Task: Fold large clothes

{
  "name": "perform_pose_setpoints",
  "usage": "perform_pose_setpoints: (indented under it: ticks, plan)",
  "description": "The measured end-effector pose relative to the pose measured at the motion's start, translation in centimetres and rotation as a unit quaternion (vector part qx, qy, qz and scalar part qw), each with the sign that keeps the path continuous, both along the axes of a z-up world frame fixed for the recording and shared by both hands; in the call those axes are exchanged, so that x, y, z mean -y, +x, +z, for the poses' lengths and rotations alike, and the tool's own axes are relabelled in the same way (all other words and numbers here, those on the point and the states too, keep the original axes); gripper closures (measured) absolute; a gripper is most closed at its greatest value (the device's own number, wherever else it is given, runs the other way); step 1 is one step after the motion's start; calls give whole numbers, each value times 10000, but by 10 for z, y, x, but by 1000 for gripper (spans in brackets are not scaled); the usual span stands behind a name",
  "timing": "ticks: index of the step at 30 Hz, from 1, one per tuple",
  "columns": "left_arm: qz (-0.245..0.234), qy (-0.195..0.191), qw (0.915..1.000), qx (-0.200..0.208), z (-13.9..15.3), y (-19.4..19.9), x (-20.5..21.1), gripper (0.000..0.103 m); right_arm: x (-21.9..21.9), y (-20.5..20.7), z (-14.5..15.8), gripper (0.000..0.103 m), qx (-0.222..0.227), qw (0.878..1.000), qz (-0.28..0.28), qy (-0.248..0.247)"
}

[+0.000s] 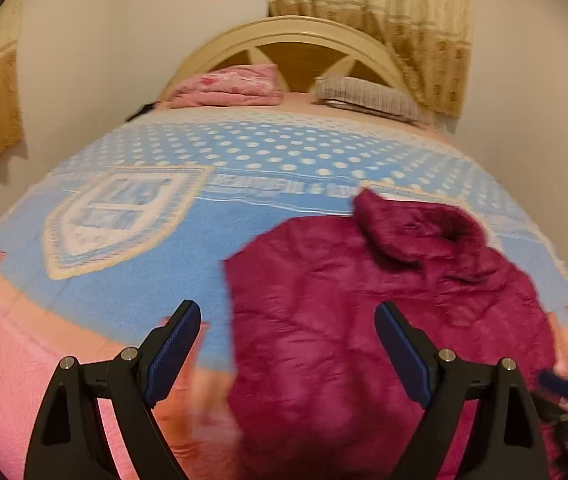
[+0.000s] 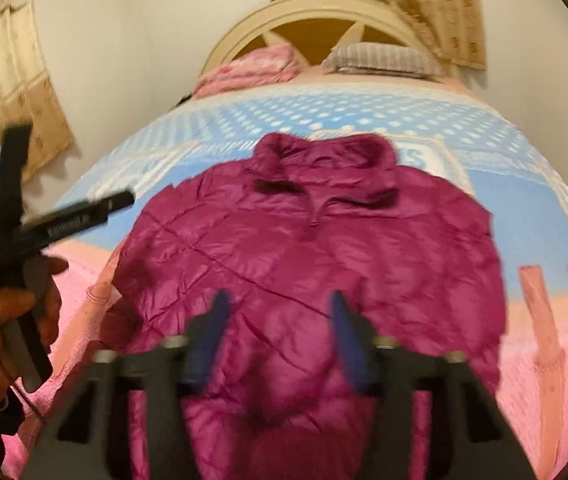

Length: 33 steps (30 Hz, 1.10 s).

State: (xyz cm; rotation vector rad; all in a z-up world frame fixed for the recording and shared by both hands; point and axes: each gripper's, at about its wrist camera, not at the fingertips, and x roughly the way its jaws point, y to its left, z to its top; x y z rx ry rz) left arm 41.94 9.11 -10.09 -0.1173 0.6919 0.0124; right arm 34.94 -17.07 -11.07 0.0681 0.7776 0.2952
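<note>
Magenta quilted jacket on fuzzy blanket, left gripper wide apart, right gripper seemingly parted, empty.

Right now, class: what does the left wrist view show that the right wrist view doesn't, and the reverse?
Left wrist only: the left gripper, open and empty over the jacket's edge, and a shield design on the blanket.

Right wrist only: the jacket's collar and zip face on, the right gripper with nothing between its fingers, and a hand holding the other gripper.

Both: the jacket, blue blanket, headboard, curtains.
</note>
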Motion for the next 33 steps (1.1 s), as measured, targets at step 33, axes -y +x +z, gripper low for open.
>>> perform_pose_setpoints:
  ticks: [33]
  plan:
    - [-492,452,9928,-996,-97,24,43,6,-1,4,-84,67,-195,9916,-203,-1262]
